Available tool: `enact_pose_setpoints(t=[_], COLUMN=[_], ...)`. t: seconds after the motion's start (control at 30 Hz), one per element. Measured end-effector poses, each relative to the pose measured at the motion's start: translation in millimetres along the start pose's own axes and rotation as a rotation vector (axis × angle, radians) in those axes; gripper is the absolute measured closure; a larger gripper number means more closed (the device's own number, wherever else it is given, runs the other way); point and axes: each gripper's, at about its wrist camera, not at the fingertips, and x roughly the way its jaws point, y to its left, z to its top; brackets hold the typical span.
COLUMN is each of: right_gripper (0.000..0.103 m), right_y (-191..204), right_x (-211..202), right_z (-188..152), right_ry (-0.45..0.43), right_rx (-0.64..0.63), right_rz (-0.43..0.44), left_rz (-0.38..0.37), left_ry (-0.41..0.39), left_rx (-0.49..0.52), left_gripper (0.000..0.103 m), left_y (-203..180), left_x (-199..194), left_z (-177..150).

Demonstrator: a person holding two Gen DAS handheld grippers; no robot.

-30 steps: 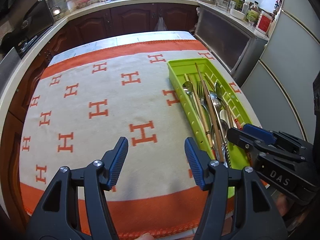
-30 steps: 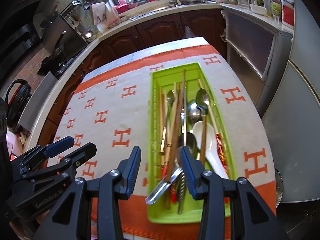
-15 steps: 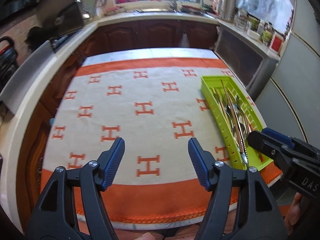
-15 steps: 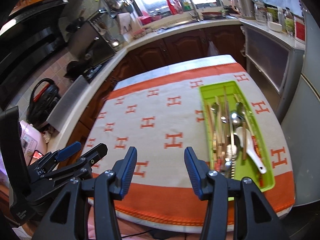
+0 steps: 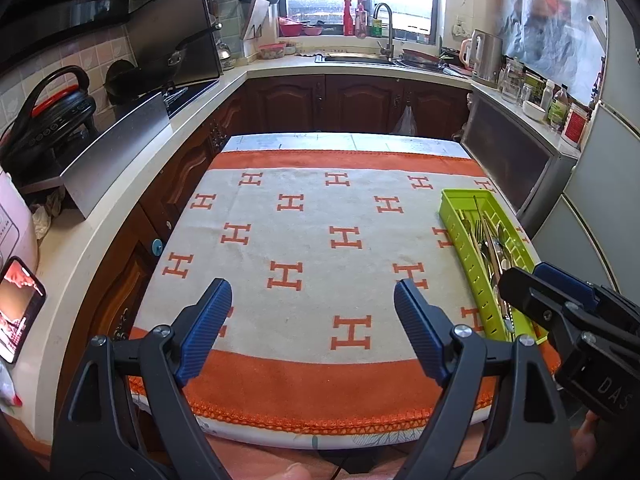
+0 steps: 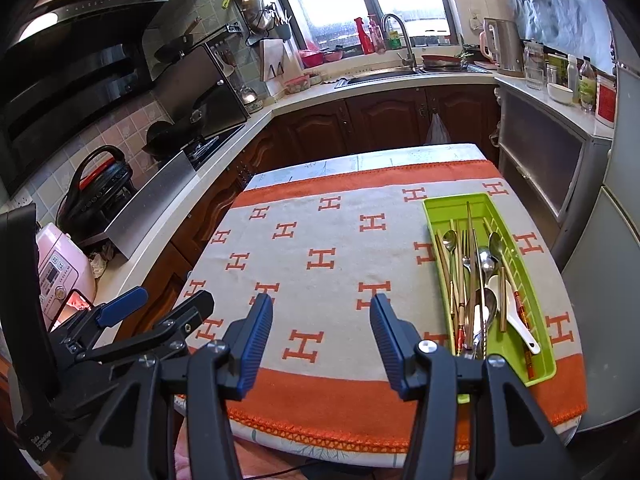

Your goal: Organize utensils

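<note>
A lime green utensil tray [image 6: 540,348] sits on the right side of the table, also in the left wrist view [image 5: 450,208]. It holds several spoons, forks and chopsticks [image 6: 472,280] and a white ceramic spoon [image 6: 512,312]. My left gripper [image 5: 312,312] is open and empty, held back above the table's near edge. My right gripper [image 6: 320,324] is open and empty, to the left of the tray's near end. Each gripper shows in the other's view, the right one [image 5: 560,304] beside the tray, the left one [image 6: 152,312] at the table's left.
The table wears a cream and orange cloth with H marks [image 5: 320,216]. Counters wrap around it: a stove and pans [image 6: 192,120] at left, a sink [image 6: 400,68] at the back, jars and a kettle [image 6: 504,52] at right. A grey fridge [image 6: 616,240] stands close on the right.
Both grippers have pulled back and up from the tray, so the whole table now shows. The right gripper has left the utensils and moved left. Both stay open and empty.
</note>
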Motion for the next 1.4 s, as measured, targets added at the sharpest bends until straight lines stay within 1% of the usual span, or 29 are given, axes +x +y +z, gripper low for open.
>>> enact_pose_setpoints(t=[0.63,0.9,1.4], right_gripper=[0.052,0.052,0.052], right_y=[5,1,-2], right_x=[8,8,7], right_z=[-1,-4,-5], right_ry=[0.014,0.014,0.017], right_rx=[-0.004,-0.001,0.004], right_rz=[-0.017,-0.034,-0.033], left_rz=[-0.007,-0.017,-0.021], left_ry=[0.019,0.035,0.049], left_rx=[0.002,-0.002,0.003], left_gripper=[0.021,0.021,0.021], left_y=[0,0,-5], left_x=[15,22,26], left_z=[-1,-1,-3])
